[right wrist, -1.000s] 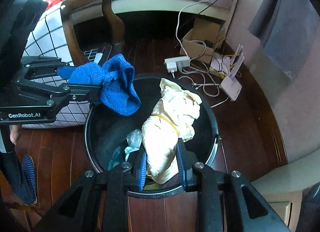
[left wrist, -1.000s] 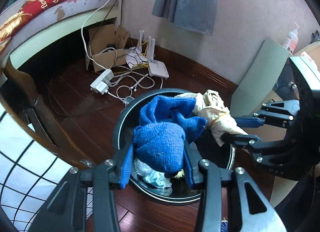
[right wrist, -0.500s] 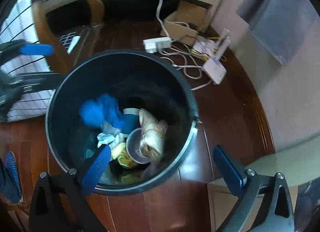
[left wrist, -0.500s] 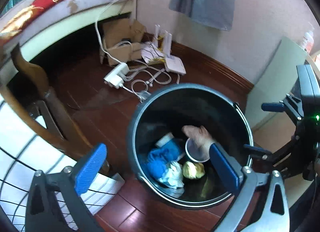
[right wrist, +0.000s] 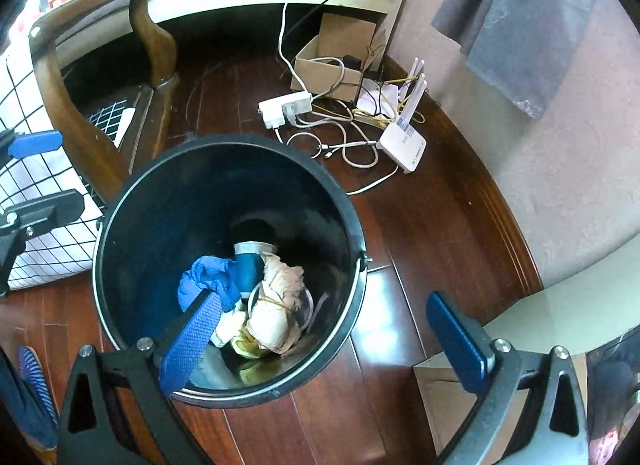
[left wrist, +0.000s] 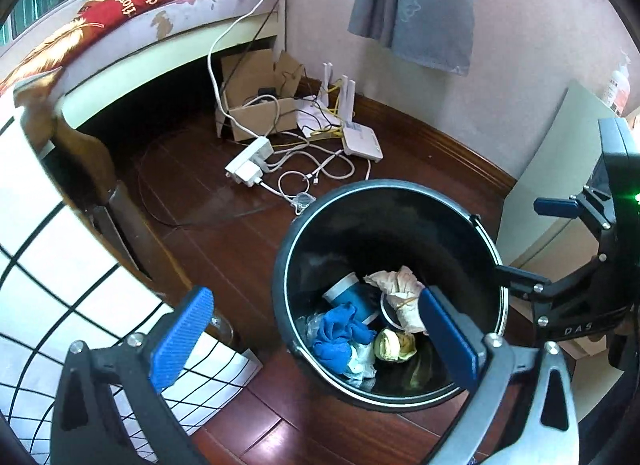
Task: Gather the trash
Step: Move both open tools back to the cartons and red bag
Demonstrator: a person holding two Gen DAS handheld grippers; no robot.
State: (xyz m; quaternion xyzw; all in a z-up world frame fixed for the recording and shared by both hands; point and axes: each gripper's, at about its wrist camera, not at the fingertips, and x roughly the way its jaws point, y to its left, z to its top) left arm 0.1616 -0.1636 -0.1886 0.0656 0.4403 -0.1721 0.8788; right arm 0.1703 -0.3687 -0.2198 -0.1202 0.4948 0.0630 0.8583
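Two bundles dropped into the black bin [left wrist: 390, 193].
Both the left gripper [left wrist: 316, 339] and the right gripper [right wrist: 326, 339], jaws just spread wide and empty, are held above the bin; the blue cloth [left wrist: 336, 335] and beige wad [left wrist: 400, 293] lie inside. A straight lift clear of the rim is advised.

L gripper [left wrist: 316, 337] + R gripper [right wrist: 320, 345]: jaws wide, empty, angled down.

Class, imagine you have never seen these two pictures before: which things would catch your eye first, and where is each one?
First the black bin on the dark wooden floor, with a blue cloth and a cream bundle lying among rubbish at its bottom. Next the open blue-padded left hand-held gripper and right hand-held gripper above it, then the white router with tangled cables by the wall.
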